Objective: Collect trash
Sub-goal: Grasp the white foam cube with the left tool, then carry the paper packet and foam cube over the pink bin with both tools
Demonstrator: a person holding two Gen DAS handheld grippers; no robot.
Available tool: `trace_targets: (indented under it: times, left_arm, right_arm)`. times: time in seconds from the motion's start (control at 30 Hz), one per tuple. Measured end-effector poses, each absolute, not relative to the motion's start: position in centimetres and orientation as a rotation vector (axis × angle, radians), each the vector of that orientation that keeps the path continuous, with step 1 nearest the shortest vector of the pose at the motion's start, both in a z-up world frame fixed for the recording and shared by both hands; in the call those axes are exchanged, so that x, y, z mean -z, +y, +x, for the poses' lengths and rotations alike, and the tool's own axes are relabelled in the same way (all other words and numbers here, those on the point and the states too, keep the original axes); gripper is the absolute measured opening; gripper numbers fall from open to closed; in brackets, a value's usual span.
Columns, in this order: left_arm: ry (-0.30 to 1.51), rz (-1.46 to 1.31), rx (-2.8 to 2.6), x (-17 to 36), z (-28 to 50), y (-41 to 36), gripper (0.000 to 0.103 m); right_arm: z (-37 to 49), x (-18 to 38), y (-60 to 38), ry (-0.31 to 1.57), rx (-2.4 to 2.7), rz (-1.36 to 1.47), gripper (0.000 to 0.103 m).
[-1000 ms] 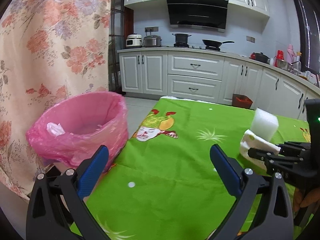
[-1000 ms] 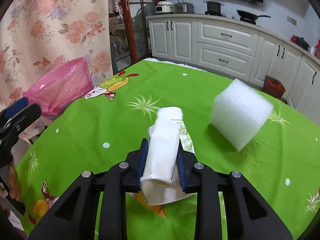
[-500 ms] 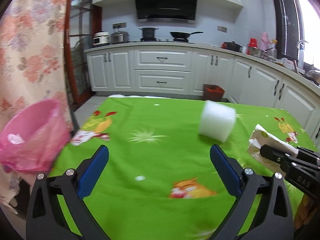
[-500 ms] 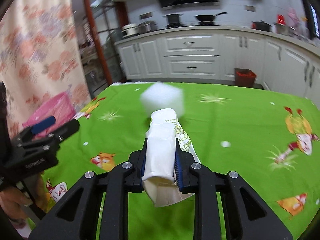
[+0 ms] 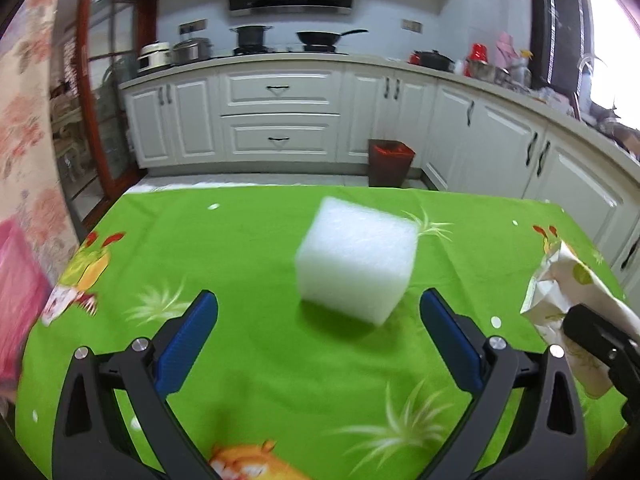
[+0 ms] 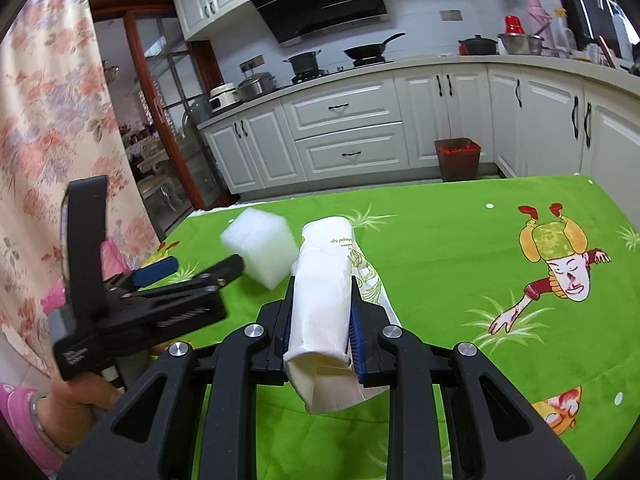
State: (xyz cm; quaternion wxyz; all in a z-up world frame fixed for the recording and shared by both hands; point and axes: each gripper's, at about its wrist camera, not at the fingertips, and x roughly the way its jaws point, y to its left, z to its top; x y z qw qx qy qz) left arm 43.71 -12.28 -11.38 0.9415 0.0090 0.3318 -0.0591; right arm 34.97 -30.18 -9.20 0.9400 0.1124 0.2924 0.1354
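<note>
Paper bag (image 6: 320,292) clamped in right gripper (image 6: 319,320), angled down.

Somewhat blurred foam block (image 5: 356,264) beyond gripper (image 5: 319,332)

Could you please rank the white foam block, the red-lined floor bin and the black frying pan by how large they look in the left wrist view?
1. White foam block, clearly largest, though it is also nearest the camera.
2. Red-lined floor bin.
3. Black frying pan, far back on the stove, so its true size is unsure.
</note>
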Motion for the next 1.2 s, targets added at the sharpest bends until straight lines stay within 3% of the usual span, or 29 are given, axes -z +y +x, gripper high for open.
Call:
trace_targets:
  times: [0.53,0.6,0.93,1.2]
  left_arm:
    - [0.807,0.000,0.225,13.4,51.2,-14.3,0.096]
    - [0.814,0.000,0.242,13.6,51.2,-14.3,0.070]
    - [0.744,-0.020,0.252,12.6,48.4,-13.9,0.068]
    - [0.650,-0.030,0.223,9.8,40.7,-11.7,0.068]
  right_arm:
    - [37.5,9.9,-31.5,0.593,-0.229,0.281,0.023]
    - [37.6,10.1,-31.6,0.600,-0.218,0.284,0.023]
    - [36.9,10.0,-32.0,0.613,-0.186,0.291,0.023]
    - [34.7,8.8,-31.2,0.614,-0.181,0.269,0.023]
